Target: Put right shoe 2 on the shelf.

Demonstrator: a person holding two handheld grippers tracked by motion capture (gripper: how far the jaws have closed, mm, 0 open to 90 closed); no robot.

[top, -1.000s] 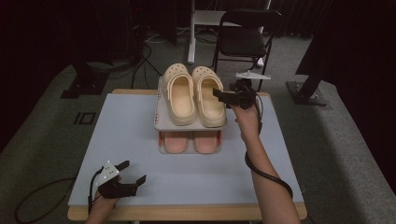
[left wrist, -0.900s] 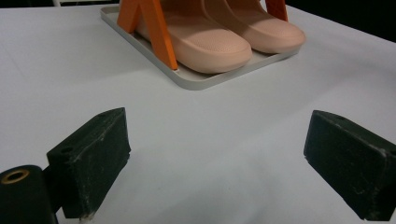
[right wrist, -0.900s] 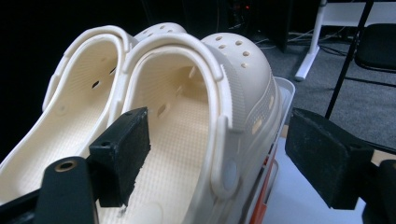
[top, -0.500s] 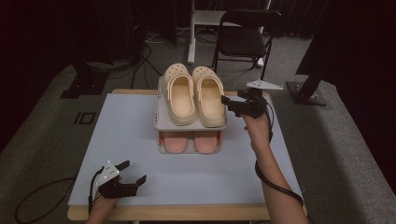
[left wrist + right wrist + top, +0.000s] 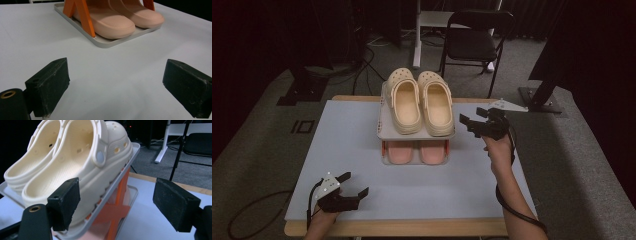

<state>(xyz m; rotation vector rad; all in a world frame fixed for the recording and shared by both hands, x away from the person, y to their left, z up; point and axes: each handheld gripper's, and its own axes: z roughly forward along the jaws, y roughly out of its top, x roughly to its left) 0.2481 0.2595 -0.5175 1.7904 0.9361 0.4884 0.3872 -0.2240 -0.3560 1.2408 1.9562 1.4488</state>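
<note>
A pair of cream clogs [image 5: 421, 101] is seen on the upper tray [image 5: 384, 131] of a two-tier shoe rack with orange legs [image 5: 119, 195], which stands toward the far middle of the pale blue table [image 5: 342, 145]. On the lower tray [image 5: 107, 43], a pair of pink slippers [image 5: 122, 18] is set side by side, toes toward the near edge.

The right gripper [image 5: 473, 124] is held above the table just to the right of the rack, level with the upper tray, its jaws spread wide and holding nothing. In the right gripper view, the right-hand clog [image 5: 75, 162] lies ahead of the jaws and to their left: the one jaw is seen in front of the clog's outer side near the heel strap rivet, while the other jaw stands well off over bare table. No contact between jaw and clog can be made out.

The left gripper [image 5: 352, 186] is rested low at the near left corner of the table, well apart from the rack. Its jaws are likewise spread wide with nothing between them, and in the left gripper view the lower tray and slippers are seen farther off, beyond a stretch of bare table surface.
</note>
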